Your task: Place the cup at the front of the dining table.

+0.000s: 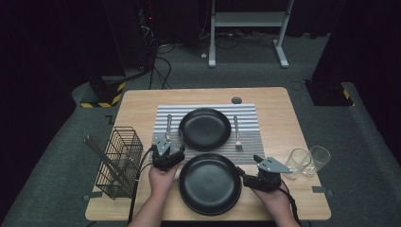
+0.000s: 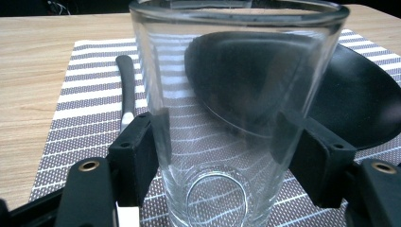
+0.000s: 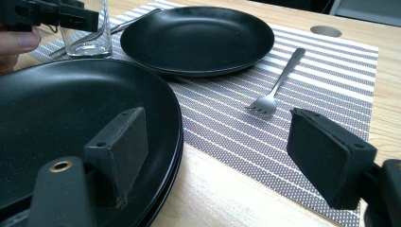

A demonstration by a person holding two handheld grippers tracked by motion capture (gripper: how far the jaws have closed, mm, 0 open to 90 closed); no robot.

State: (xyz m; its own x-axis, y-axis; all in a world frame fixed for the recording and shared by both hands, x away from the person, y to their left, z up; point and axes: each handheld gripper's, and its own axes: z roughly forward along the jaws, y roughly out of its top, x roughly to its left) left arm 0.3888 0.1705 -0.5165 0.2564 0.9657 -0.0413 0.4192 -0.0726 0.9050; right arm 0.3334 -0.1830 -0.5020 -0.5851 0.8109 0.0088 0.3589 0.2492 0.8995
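Note:
A clear drinking glass (image 2: pixel 236 94) stands upright on the near left corner of the striped placemat (image 1: pixel 250 118). My left gripper (image 2: pixel 217 137) is shut on it, one black pad on each side low on its wall. In the high view that gripper (image 1: pixel 170 144) sits just left of a stack of black plates (image 1: pixel 210 184) at the table's front. My right gripper (image 3: pixel 227 142) is open at the stack's right rim. Its left jaw hangs over the top plate (image 3: pixel 71 109), its right jaw over the mat's edge. Another black plate (image 1: pixel 204 128) lies on the mat.
A fork (image 1: pixel 237 135) lies right of the plate on the mat, and another piece of cutlery (image 1: pixel 169 125) lies left of it, just behind the held glass. Two empty glasses (image 1: pixel 307 161) stand at the right. A wire basket (image 1: pixel 120 163) with long sticks stands at the left edge.

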